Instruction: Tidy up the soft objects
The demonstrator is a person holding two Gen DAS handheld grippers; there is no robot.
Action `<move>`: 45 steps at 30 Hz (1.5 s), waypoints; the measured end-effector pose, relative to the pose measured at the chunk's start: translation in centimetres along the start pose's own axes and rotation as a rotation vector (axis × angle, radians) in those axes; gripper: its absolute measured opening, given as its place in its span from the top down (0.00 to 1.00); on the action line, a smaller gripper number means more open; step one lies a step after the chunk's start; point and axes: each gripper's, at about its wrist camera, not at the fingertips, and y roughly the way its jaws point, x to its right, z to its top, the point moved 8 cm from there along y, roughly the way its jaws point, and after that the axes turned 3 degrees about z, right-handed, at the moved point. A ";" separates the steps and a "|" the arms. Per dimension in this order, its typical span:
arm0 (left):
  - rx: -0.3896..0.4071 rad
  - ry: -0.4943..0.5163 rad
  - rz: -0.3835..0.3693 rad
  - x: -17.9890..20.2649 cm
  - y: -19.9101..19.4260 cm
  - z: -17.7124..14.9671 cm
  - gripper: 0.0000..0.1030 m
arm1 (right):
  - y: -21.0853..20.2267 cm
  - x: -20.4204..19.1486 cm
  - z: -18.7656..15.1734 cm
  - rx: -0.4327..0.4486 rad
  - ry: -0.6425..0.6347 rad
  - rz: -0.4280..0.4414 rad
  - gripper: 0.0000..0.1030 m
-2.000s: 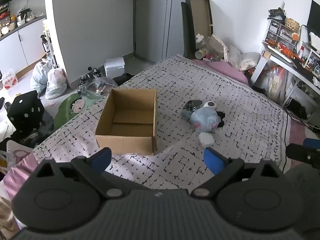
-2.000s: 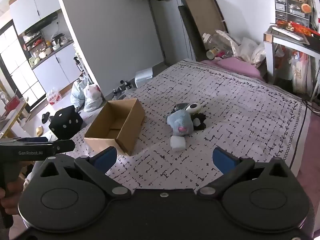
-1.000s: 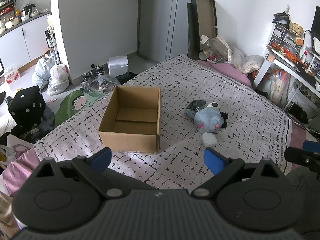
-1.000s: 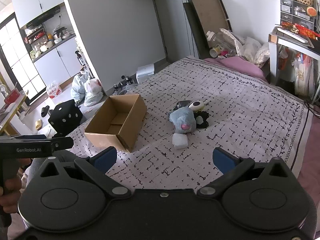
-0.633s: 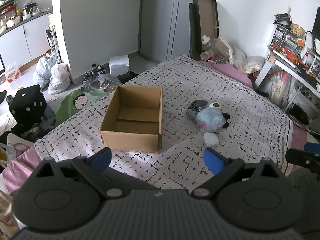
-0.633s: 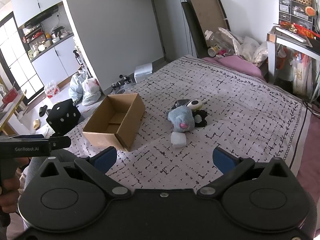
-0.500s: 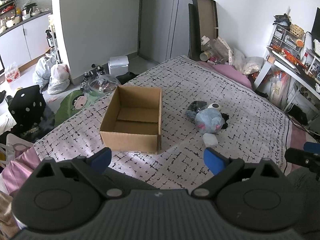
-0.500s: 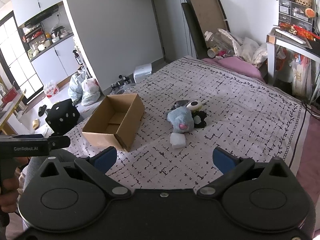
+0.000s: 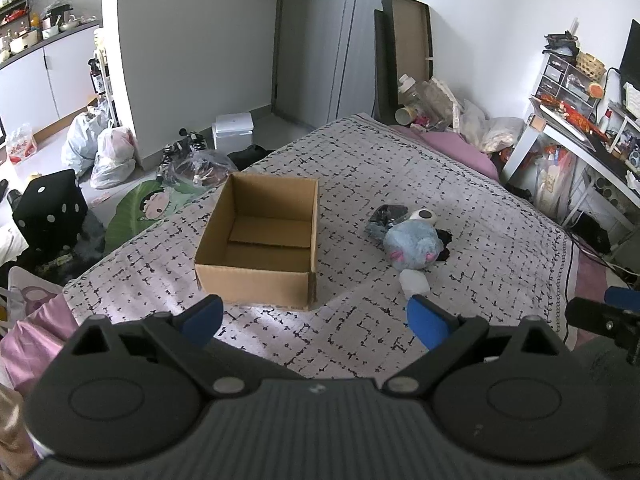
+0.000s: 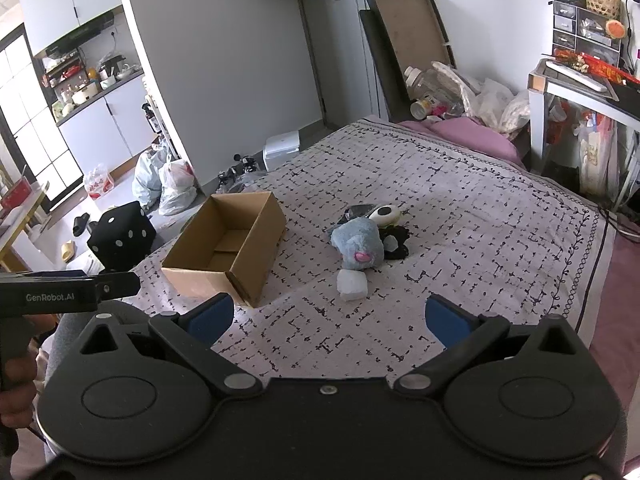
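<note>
Bright daylight — sharp, fisheye-bent edges

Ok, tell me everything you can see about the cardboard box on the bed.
The cardboard box is plain brown corrugated card, rectangular, open at the top with nothing visible inside, only its bottom flaps. It sits upright on the patterned bedspread, near the bed's edge, left of the soft toys and apart from them. Neither gripper touches it.

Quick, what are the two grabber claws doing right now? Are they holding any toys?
Left gripper: open, holding nothing.
Right gripper: open, holding nothing.
</note>
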 end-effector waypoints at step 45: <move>0.001 0.012 -0.047 2.8 2.2 1.8 0.05 | 2.6 2.2 0.5 -0.014 0.043 -0.007 0.00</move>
